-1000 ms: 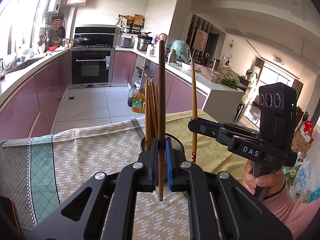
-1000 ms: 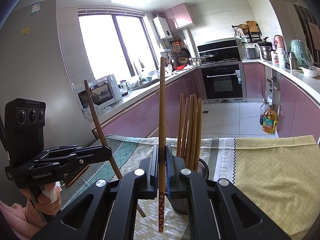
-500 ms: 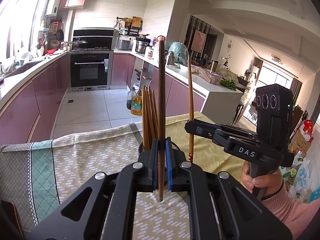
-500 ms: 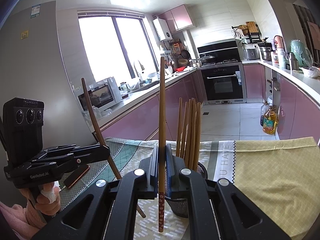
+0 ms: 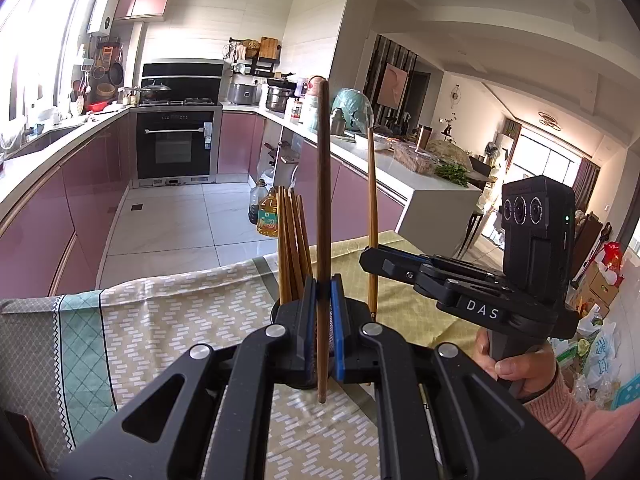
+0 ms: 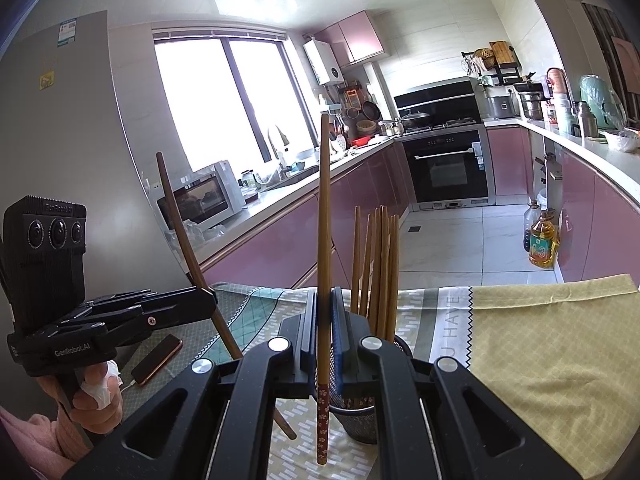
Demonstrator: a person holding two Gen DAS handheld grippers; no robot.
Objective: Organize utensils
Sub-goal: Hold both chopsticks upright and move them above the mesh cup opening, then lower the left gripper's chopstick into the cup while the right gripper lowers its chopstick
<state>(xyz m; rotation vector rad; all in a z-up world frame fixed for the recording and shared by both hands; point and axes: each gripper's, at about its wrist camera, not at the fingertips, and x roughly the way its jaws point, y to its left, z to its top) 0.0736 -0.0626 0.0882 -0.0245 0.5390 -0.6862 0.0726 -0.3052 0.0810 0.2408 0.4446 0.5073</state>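
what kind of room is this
A home kitchen, open to a living area: a built-in oven beneath a stovetop, pink cabinets, and a microwave on the counter by the window.

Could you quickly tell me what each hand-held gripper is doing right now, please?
Left hand-held gripper: shut on a dark chopstick.
Right hand-held gripper: shut on a flower-patterned chopstick.

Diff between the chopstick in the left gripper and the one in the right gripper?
The dark brown chopstick in the left gripper is plain; the lighter tan chopstick in the right gripper has a red floral-patterned lower end. The dark one leans in the right wrist view; the tan one stands upright. Both are clamped mid-shaft, out of the black mesh holder.
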